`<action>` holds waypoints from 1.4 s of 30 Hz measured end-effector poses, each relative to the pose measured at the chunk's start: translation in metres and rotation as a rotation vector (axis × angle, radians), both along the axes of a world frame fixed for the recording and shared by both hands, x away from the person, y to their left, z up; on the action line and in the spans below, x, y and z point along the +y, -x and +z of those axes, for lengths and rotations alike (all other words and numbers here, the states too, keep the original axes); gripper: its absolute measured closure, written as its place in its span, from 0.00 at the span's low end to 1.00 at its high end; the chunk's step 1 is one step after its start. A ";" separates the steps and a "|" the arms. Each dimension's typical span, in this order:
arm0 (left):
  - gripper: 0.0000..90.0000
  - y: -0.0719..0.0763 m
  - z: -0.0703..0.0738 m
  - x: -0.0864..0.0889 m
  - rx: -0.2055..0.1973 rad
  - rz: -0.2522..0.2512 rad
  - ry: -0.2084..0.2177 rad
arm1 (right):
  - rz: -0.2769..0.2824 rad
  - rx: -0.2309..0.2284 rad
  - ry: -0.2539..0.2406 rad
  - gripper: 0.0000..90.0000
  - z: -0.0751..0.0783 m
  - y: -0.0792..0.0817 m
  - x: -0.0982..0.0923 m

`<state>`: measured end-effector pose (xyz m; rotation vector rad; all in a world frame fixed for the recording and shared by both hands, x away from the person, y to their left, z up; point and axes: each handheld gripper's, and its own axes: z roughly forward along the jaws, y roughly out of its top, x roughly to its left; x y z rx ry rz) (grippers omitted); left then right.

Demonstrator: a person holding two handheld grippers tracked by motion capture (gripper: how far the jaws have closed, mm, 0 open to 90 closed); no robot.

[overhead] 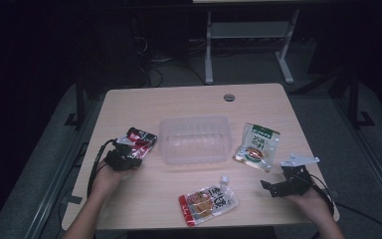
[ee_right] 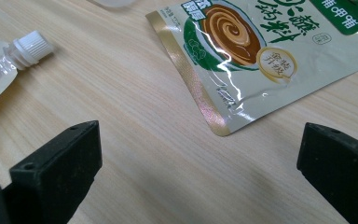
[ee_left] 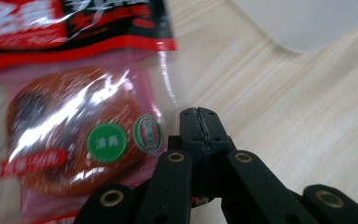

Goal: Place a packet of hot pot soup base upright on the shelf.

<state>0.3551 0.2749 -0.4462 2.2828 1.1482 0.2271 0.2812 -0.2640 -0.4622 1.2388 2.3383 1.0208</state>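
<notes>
Left gripper view: the left hand-held gripper [ee_left: 199, 116] is seen closed beside the red pouch [ee_left: 74, 121], judged soft, slippery, best pinched at its sealed edge.

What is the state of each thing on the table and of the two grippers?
left gripper: jaws shut, beside the red packet, nothing between them.
right gripper: jaws open, empty, above bare table.
red packet: sealed, lying flat.
clear tub: whether it stands upright or upside down I cannot tell.
green sauce packet: sealed, lying flat.
spouted pouch: capped, lying flat.
</notes>
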 end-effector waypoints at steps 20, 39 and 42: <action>1.00 -0.006 0.025 0.042 -0.076 0.063 0.016 | 0.000 0.004 0.004 0.00 -0.001 -0.001 0.001; 1.00 -0.061 0.006 0.028 -0.056 0.060 0.019 | -0.004 0.012 0.001 0.00 -0.002 0.000 -0.001; 1.00 -0.054 0.005 0.022 -0.042 0.024 0.005 | -0.004 0.011 -0.001 0.00 -0.002 -0.001 -0.002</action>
